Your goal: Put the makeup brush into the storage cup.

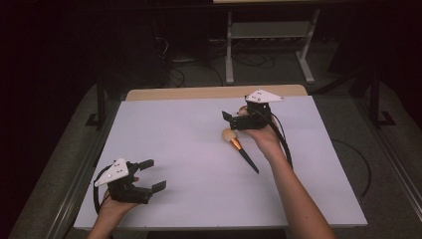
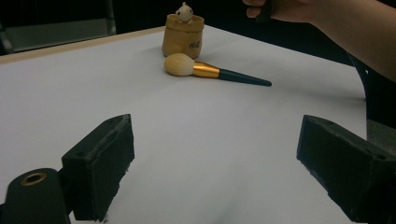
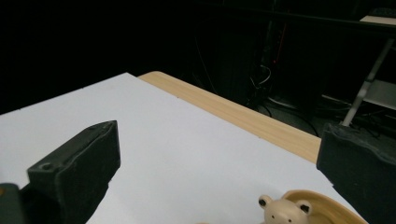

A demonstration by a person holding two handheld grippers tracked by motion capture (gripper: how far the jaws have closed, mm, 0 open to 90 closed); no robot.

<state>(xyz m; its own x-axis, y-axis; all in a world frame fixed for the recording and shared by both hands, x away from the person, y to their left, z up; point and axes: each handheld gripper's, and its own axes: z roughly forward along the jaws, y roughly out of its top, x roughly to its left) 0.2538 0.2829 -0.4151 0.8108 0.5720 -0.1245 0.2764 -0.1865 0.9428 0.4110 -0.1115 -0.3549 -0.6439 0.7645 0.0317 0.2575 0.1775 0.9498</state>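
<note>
Left gripper: we hold it low near the table's front left corner, jaws wide apart with nothing between them.
Makeup brush: we see it lying flat on the white table, right of centre, its bristles just beside the pot.
Pot: tan, upright toward the far edge, with a small bear figure at its rim.
Right gripper: we hold it above the pot, jaws apart.
</note>
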